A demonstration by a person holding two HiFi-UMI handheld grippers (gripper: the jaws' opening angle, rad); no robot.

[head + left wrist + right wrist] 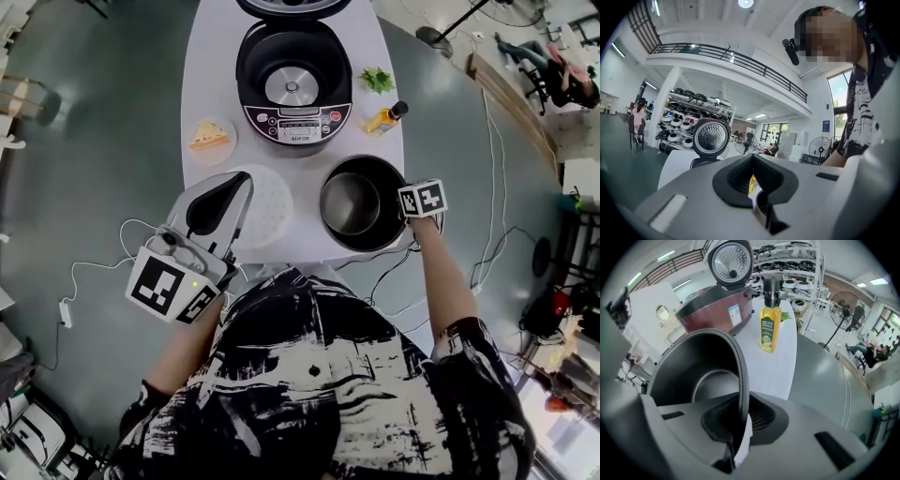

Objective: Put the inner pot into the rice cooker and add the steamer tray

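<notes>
Dark metal meets grey plastic at the near right of a white table [214, 84], where the right gripper [739, 430] has its jaws closed on the right-hand rim of the inner pot [354, 202]. One jaw sits inside the wall and one outside, and the tool tilts steeply downward under its marker cube. The pot stands upright on the tabletop, not yet in the rice cooker [292, 89], which sits at the far middle of the table with its lid [730, 258] swung up and its heating plate showing. The white, perforated steamer tray [270, 208] lies flat at the near left, just beside the pot. The left gripper [244, 183] is held level over the tray's left side, its jaws drawn together with only a slit between the pads and nothing in them; whether it touches the tray cannot be told. A small plate [210, 156] carrying a wedge of sandwich rests left of the cooker, while a sprig of greens [377, 80] and a yellow oil bottle [385, 117] sit to its right. The person, in a black-and-white patterned shirt, stands at the table's near edge.
</notes>
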